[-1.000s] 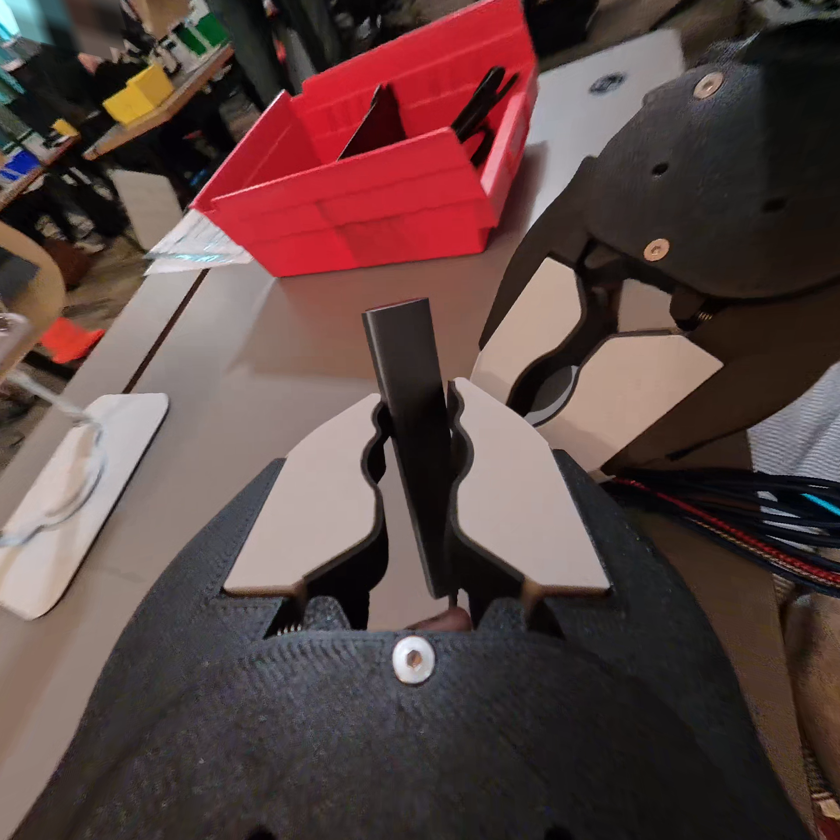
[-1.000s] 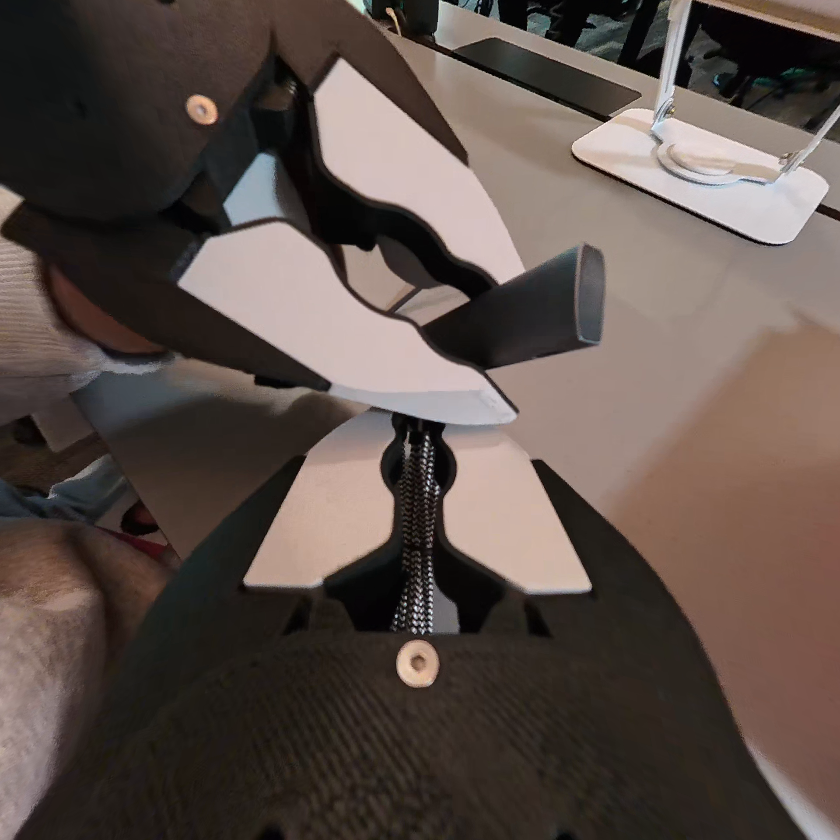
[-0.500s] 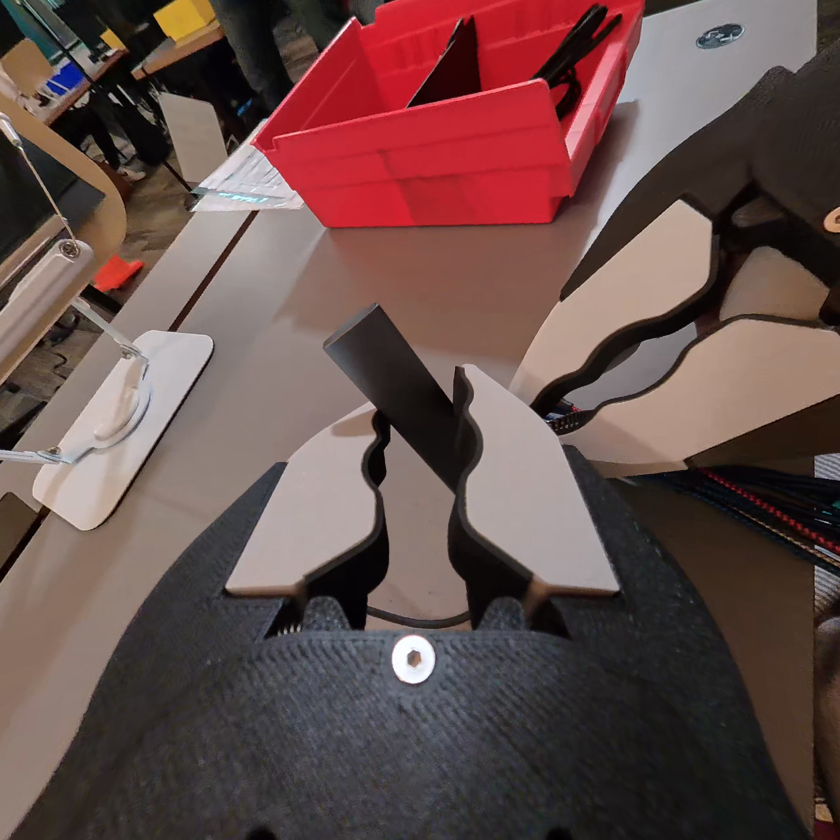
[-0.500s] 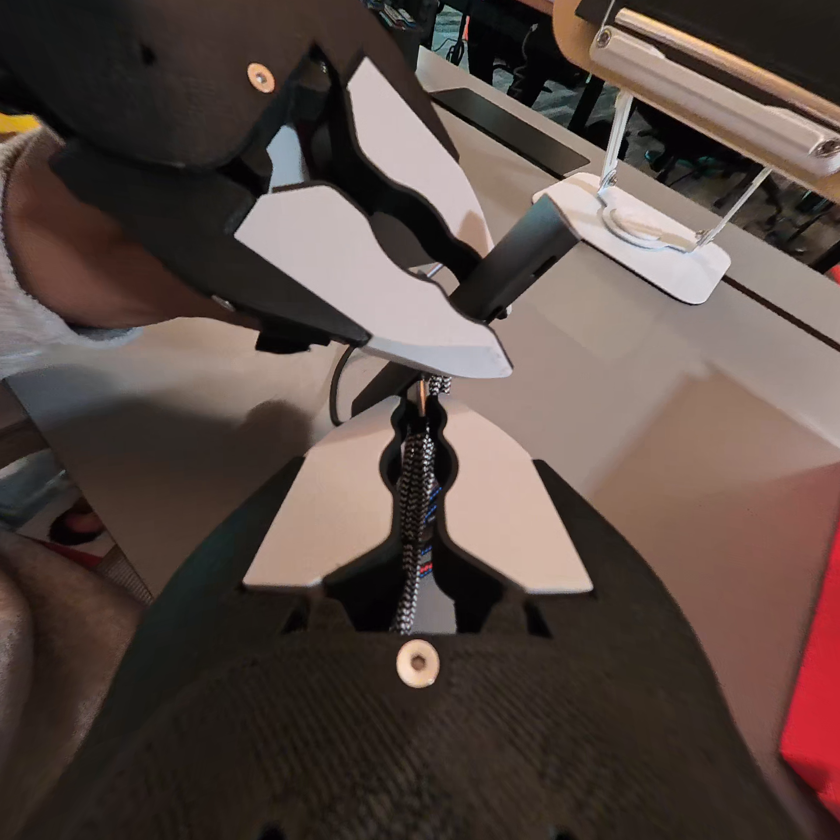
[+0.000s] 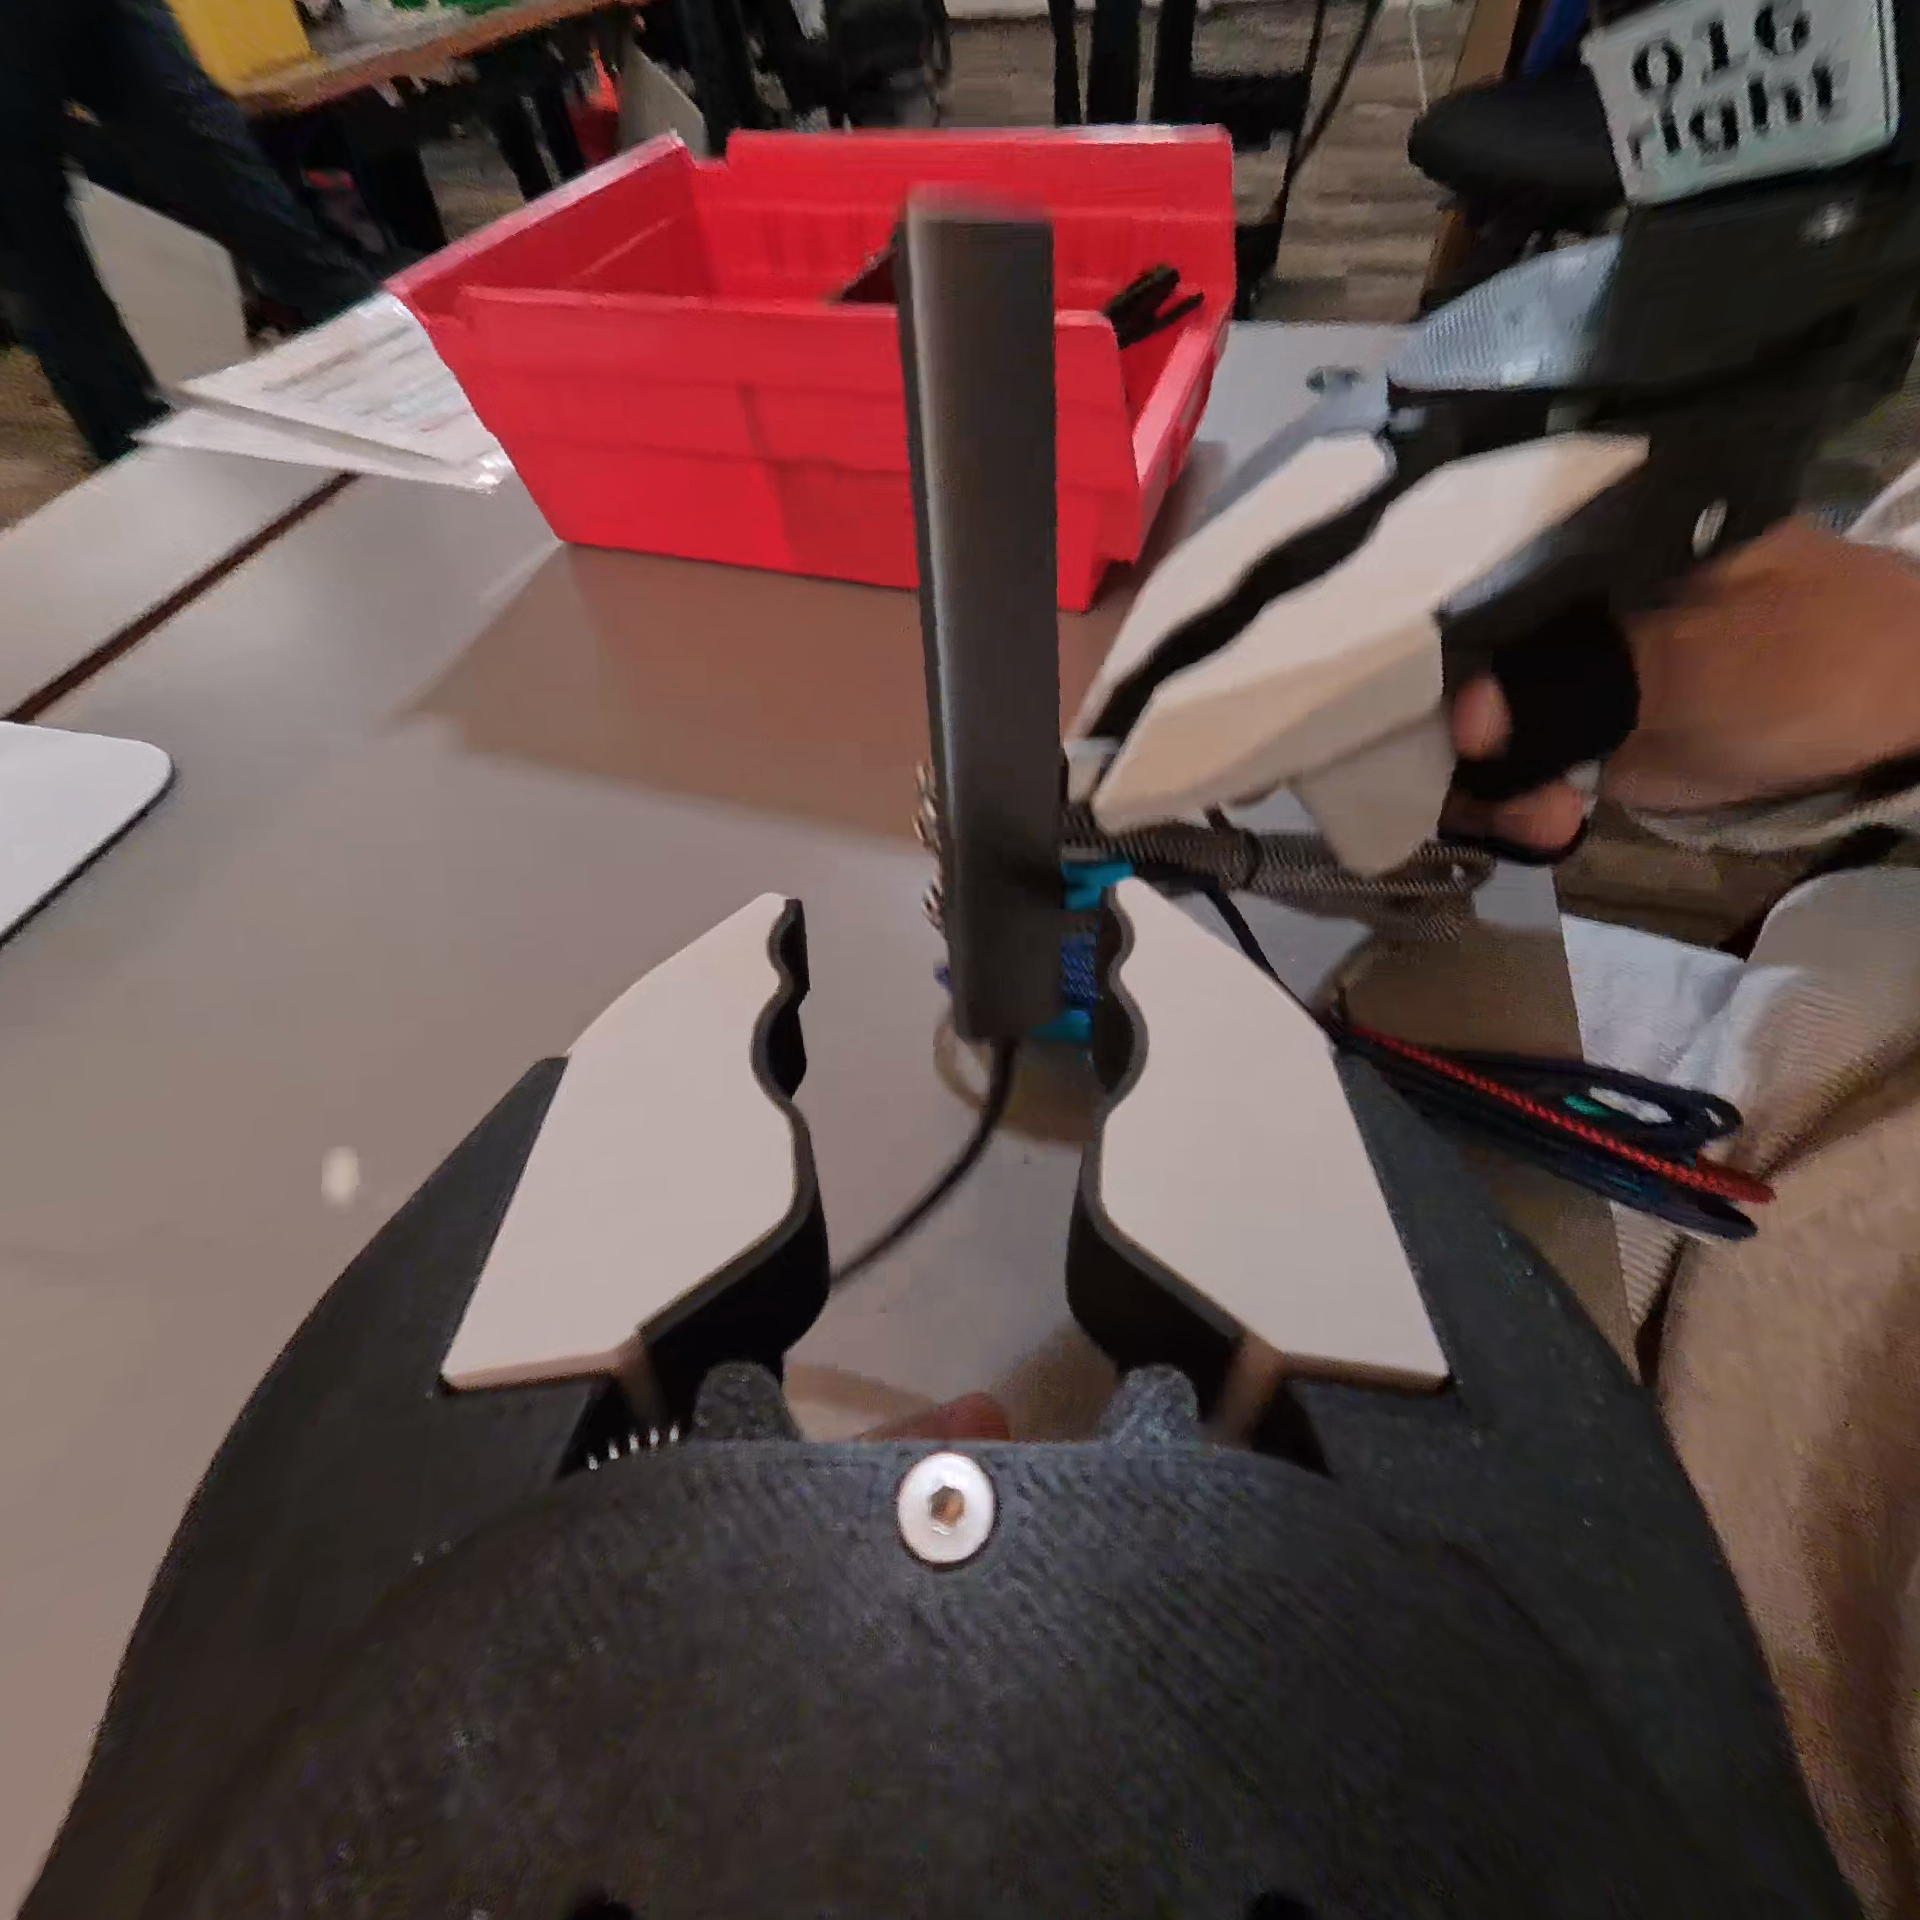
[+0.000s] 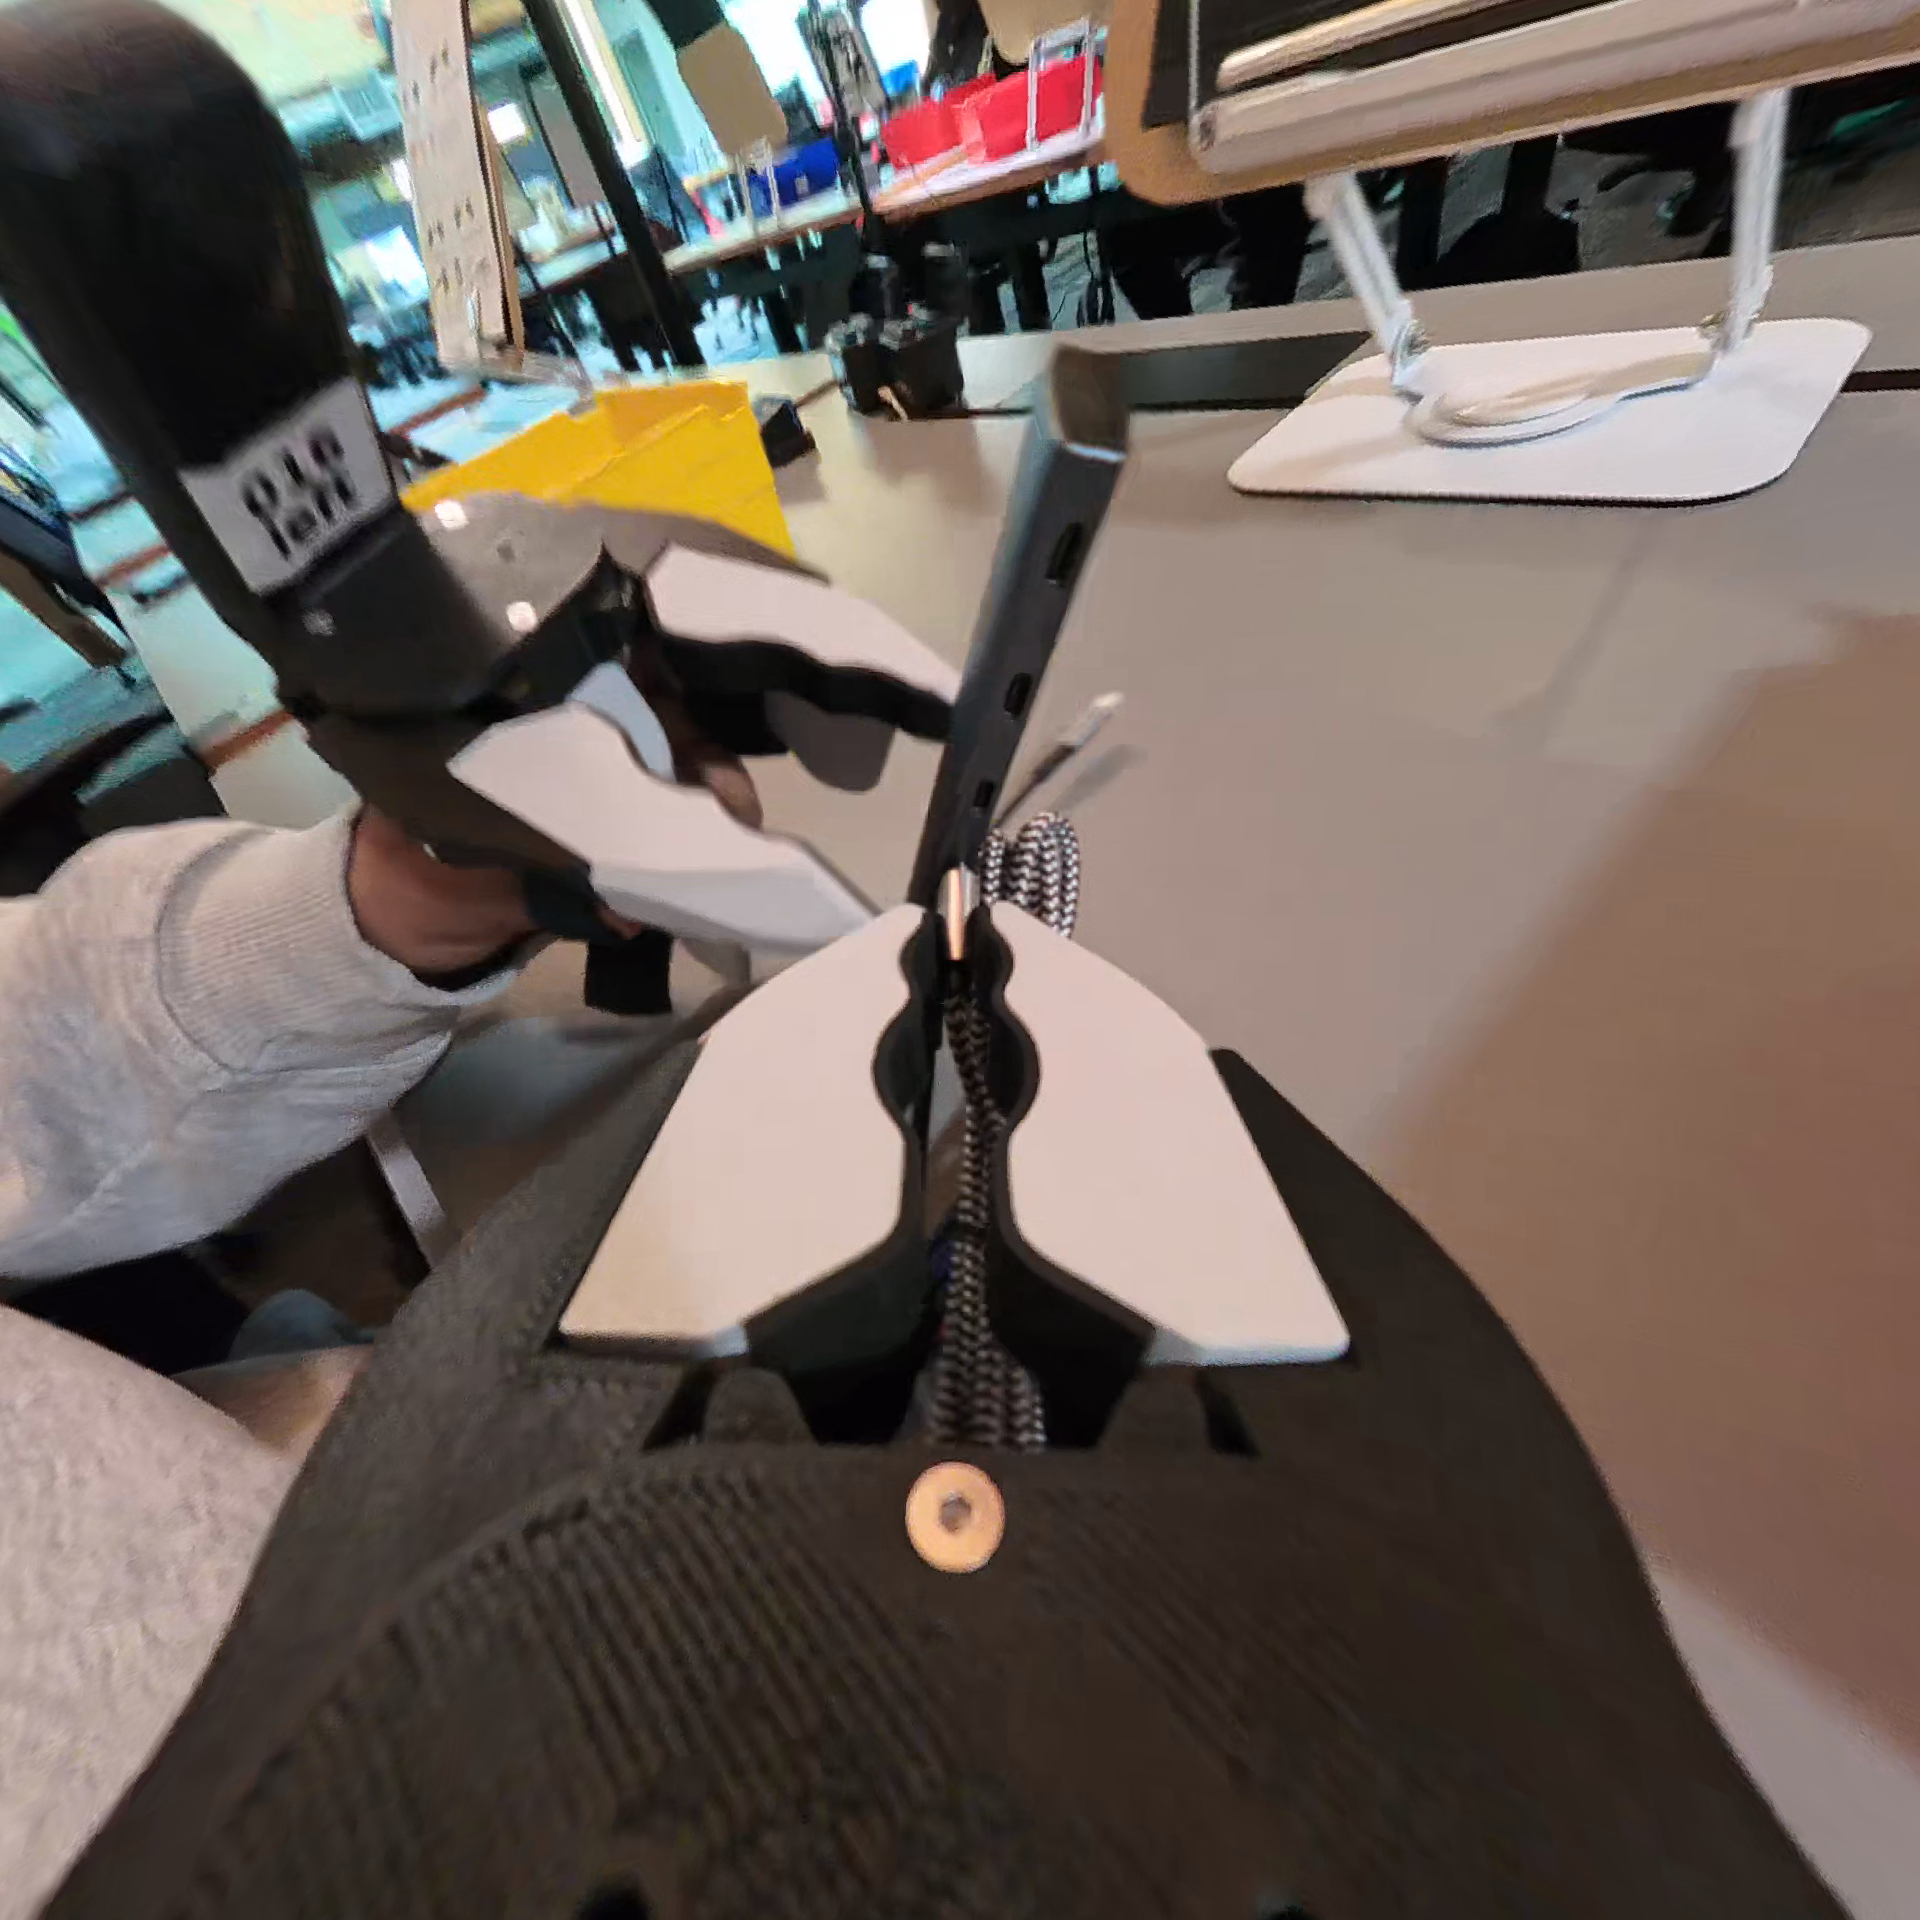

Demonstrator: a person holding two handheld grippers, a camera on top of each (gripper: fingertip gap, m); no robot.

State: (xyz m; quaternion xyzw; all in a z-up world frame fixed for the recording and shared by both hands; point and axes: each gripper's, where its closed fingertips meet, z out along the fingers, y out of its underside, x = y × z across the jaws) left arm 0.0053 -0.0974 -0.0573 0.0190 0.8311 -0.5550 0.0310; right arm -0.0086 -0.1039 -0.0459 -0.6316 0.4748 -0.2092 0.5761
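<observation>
In the left wrist view, the left gripper (image 5: 954,945) is spread wide, gripping nothing; a dark flat box (image 5: 982,623) stands upright just beyond it, with a red bin (image 5: 831,416) far behind on the table (image 5: 416,831). In the right wrist view, the right gripper (image 6: 961,925) pinches a braided cable (image 6: 977,1122) beside the box (image 6: 1029,644).

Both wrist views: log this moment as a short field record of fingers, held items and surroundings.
left gripper: fingers apart, holding nothing
right gripper: fingers closed on the braided cable
black hub: slim bar standing upright just beyond the left fingers, small ports along one edge
contact: the cable's metal plug sits at the hub's lower end; whether it is seated cannot be told
red bin: behind the hub, with a divider and black items inside
cord bundle: dark, with red strands, at the table edge
table: grey
</observation>
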